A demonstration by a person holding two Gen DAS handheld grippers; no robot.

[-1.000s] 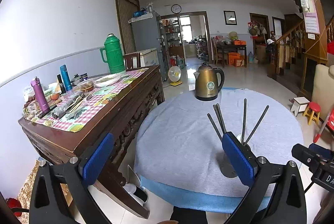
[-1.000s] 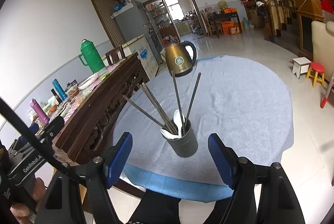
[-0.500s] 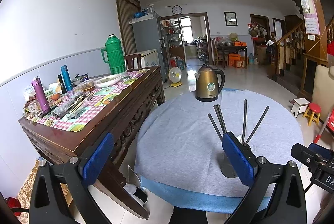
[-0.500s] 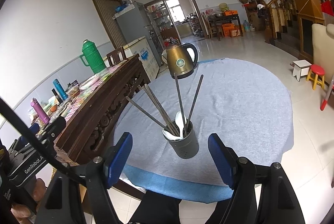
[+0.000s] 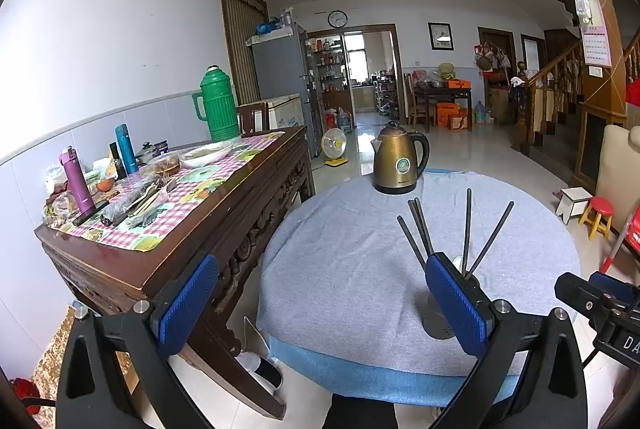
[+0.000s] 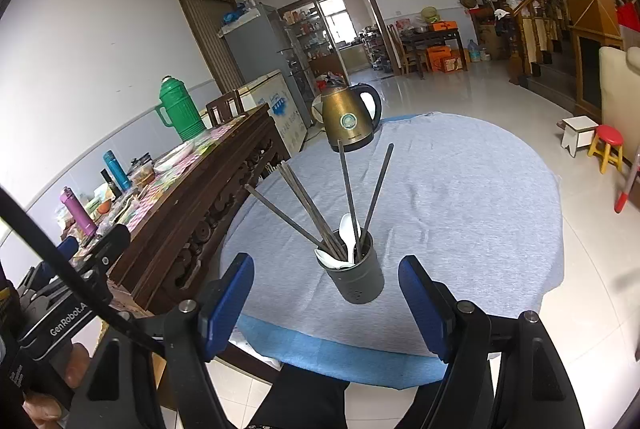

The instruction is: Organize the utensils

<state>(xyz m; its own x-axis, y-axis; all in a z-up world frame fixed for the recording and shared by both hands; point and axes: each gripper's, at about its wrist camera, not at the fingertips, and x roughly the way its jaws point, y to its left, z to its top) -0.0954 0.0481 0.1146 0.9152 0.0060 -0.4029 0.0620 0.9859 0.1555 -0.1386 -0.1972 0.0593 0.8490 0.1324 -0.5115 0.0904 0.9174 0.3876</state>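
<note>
Grey utensil cup (image 6: 355, 275) with dark chopsticks (image 6: 308, 207) and white spoons (image 6: 347, 233) stands near the cloth-covered surface's (image 6: 460, 197) front edge; in the left view a finger hides most of it. Left gripper (image 5: 320, 301) and right gripper (image 6: 326, 303): fingers spread, empty. "GenRobot" legible; kettle (image 6: 349, 119) label unreadable.

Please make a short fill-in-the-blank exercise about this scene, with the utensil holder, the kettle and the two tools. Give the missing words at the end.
1. The dark chopsticks and white spoons stand inside the grey ______ on the round table.
2. The kettle behind them has a ______ colour.
3. The right tool is ______, with nothing between its blue pads.
4. The left tool holds ______.

Missing words: holder; gold; open; nothing
</note>
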